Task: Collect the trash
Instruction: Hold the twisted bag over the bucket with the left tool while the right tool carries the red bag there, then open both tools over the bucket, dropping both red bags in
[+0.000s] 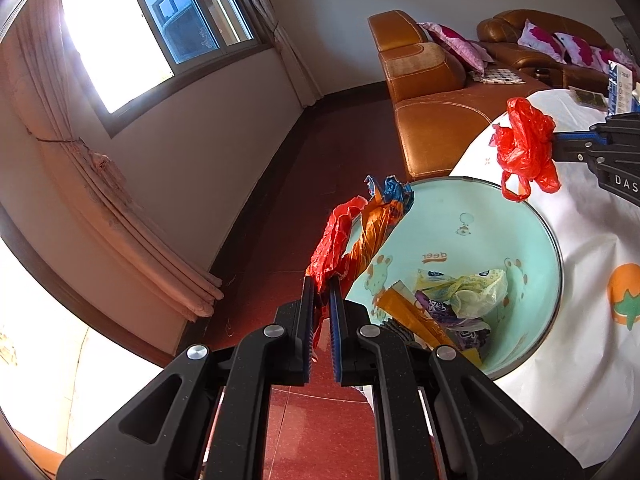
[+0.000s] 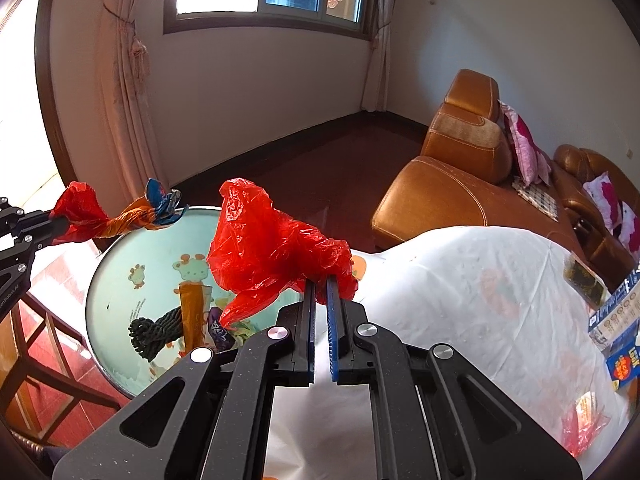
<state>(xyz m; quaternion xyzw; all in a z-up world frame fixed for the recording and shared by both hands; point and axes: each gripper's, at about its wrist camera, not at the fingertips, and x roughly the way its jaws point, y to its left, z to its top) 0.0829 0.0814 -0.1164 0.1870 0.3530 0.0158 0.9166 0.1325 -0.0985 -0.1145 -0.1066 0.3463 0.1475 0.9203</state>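
Both grippers were loaded over the bin. Left gripper [image 1: 322, 280] had its jaws pressed onto a twisted bundle of wrappers [image 1: 360, 236]: red film at the pinch, orange in the middle, blue crinkled foil at the far tip. The bundle's long axis ran straight out from the fingertips, and that far tip sat at the rim of the mint-green trash bin [image 1: 532, 220]; the pinch point itself looked to be outside the rim, so I'd judge the left needed to travel further toward the bin's centre before letting go. Right gripper [image 2: 320, 280] was clamped on a crumpled red plastic bag [image 2: 272, 252], thin, translucent, handle loop dangling. From the left wrist view the bag hung right at the bin's edge where it meets the white tablecloth [image 1: 580, 280]; from the right wrist view it overlapped the bin opening, so the right looked closer to a clean drop. Bin already held an orange sachet [image 1: 416, 316], a yellowish bag [image 1: 476, 292], purple wrapper [image 1: 440, 308], and a dark rope coil [image 2: 156, 330].
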